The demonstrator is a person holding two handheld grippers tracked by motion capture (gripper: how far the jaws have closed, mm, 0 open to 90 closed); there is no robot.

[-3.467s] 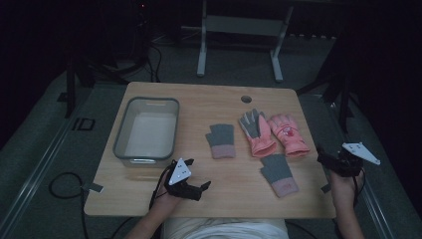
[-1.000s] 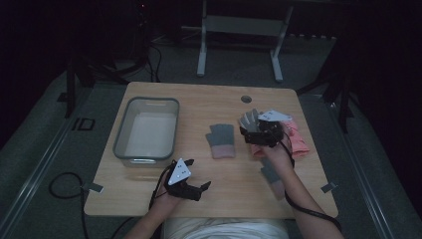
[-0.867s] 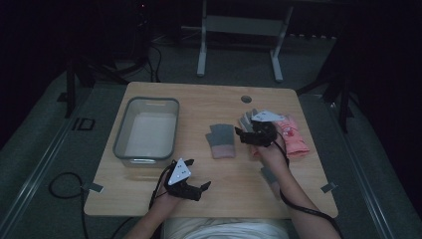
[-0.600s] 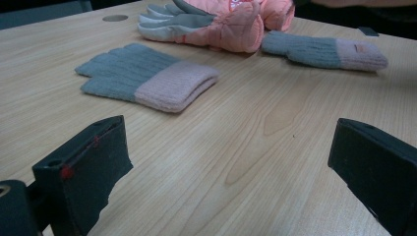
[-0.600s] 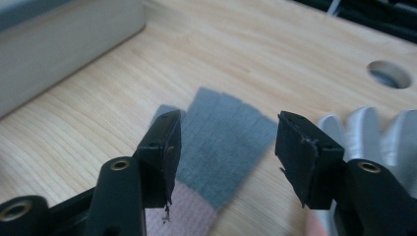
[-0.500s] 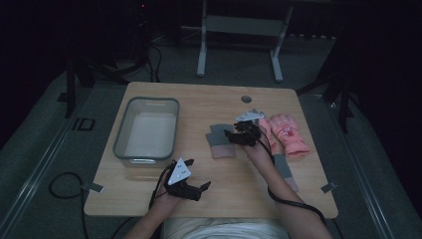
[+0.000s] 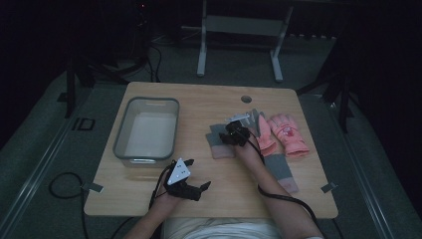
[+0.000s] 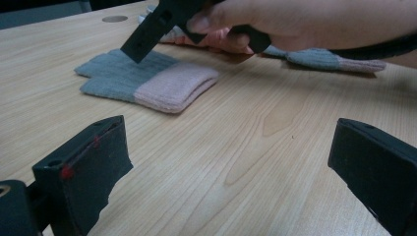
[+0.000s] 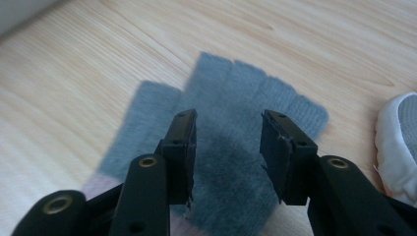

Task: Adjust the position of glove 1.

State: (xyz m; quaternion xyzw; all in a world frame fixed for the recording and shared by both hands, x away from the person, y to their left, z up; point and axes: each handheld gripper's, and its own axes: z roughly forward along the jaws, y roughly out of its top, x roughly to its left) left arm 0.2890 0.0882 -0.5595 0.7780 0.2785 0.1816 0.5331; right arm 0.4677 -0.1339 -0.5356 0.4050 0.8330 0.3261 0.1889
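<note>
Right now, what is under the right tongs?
Under the right tongs lies the grey glove with a pink cuff, flat on the wooden table. Their jaws have just been closing and stand apart above it. What lies beneath the glove is covered.

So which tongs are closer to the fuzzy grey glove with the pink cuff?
Right. The right tongs hover right over the grey knit glove with pink cuff; the left tongs sit apart, near the table's front edge.

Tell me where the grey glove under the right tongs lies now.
In the high view the grey glove lies flat near the table's middle, between the clear bin on its left and the pink gloves on its right.
</note>
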